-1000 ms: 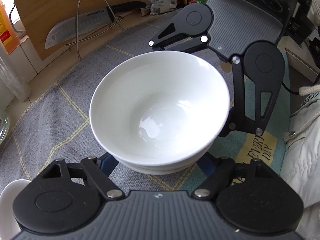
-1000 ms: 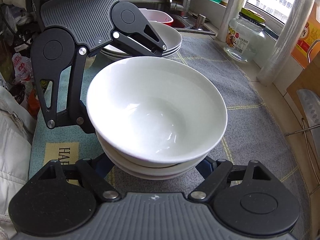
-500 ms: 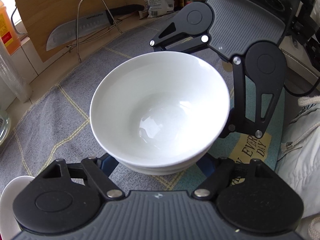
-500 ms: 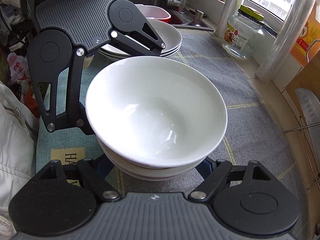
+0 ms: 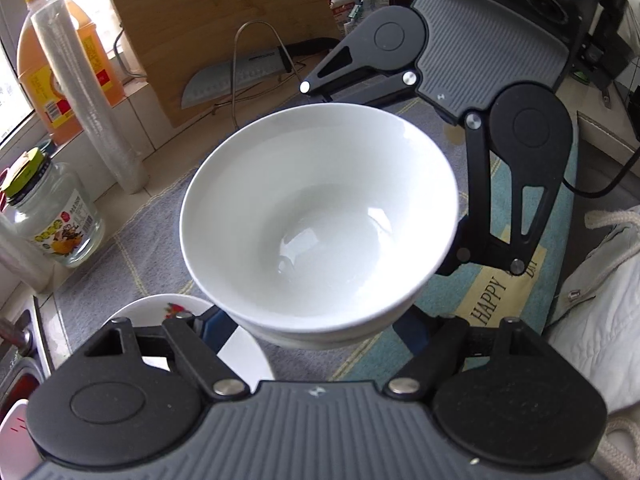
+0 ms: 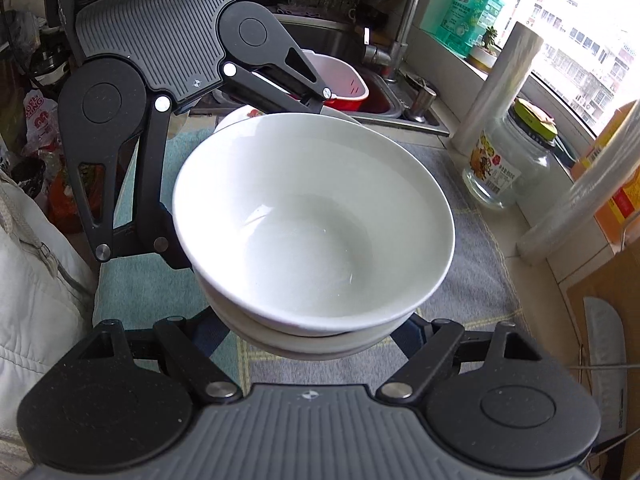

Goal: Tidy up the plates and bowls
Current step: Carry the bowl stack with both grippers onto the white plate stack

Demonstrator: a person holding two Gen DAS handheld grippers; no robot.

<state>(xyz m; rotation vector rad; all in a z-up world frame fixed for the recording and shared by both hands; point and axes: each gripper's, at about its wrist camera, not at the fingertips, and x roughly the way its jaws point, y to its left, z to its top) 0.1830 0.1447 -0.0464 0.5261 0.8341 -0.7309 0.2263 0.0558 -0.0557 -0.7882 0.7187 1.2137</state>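
Observation:
A stack of white bowls (image 5: 320, 216) fills the middle of both views, and in the right wrist view (image 6: 312, 220) it hangs above the grey mat. My left gripper (image 5: 316, 332) is shut on the stack from one side, its fingertips hidden under the bowls. My right gripper (image 6: 316, 336) is shut on it from the opposite side; it shows in the left wrist view (image 5: 452, 128). White plates (image 5: 160, 316) with a fruit print lie below at the lower left, also behind the bowls in the right wrist view (image 6: 244, 114).
A glass jar (image 5: 52, 216), a plastic-wrap roll (image 5: 88, 96) and an orange bottle (image 5: 64, 60) stand by the window. A cutting board (image 5: 216, 28) and knife (image 5: 240, 76) lean at the back. The sink (image 6: 360, 92) holds a pink colander. White cloth (image 5: 600, 300) lies at the counter's edge.
Both grippers have lifted the bowl stack well above the mat and carried it toward the plates by the sink. The jar and the printed plates have come into view.

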